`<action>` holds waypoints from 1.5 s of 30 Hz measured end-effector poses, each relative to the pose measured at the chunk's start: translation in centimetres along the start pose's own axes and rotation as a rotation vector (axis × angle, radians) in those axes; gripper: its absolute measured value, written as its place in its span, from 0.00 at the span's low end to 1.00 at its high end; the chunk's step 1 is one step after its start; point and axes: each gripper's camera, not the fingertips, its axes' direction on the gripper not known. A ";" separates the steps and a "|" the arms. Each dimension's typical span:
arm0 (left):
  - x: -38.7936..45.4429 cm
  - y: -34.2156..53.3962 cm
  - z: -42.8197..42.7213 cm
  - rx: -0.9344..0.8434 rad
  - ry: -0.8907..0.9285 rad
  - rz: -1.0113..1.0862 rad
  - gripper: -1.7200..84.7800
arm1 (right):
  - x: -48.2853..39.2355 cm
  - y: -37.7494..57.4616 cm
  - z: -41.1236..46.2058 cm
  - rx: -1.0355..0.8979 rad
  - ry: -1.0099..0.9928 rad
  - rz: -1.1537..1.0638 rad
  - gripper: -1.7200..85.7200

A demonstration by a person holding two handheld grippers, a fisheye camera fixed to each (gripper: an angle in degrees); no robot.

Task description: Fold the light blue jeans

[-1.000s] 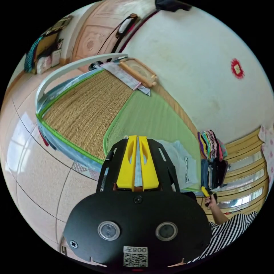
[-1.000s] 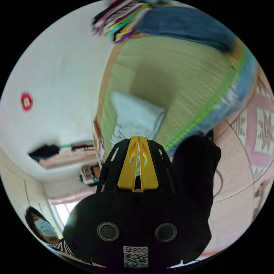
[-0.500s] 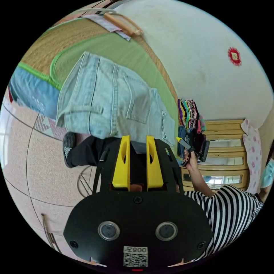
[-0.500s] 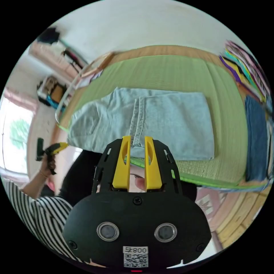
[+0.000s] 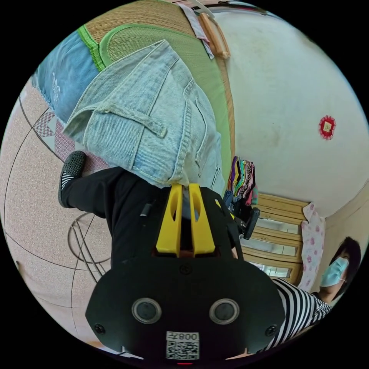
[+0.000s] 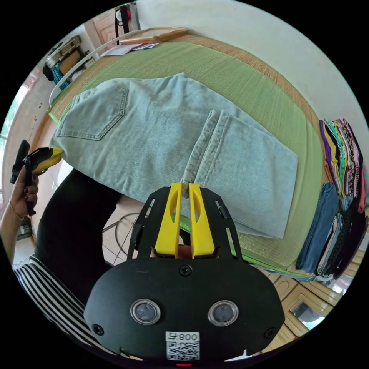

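green mat (image 6: 246, 80), clothes stack (image 6: 342, 153) (folded), white wall (image 5: 292, 96)

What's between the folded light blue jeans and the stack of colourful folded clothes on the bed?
In the right gripper view, a bare strip of green woven mat separates the light blue jeans from the stack of colourful folded clothes; nothing lies on it.

From my right gripper view: bare mat (image 6: 246, 73) lay open at 12 o'clock; stacked clothes (image 6: 340, 184) blocked 3 o'clock.
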 end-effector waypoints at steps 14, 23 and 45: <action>15.2 -7.5 -4.0 0.123 0.088 0.478 0.04 | 15.5 9.6 -15.5 0.543 -0.324 0.406 0.02; 25.3 -24.2 -1.3 0.337 -0.239 0.366 0.06 | 32.6 9.3 -17.5 0.573 -0.241 0.881 0.02; 17.7 -22.9 14.7 -0.071 -0.788 0.328 0.02 | 15.5 -16.1 16.2 -0.017 -0.064 0.394 0.02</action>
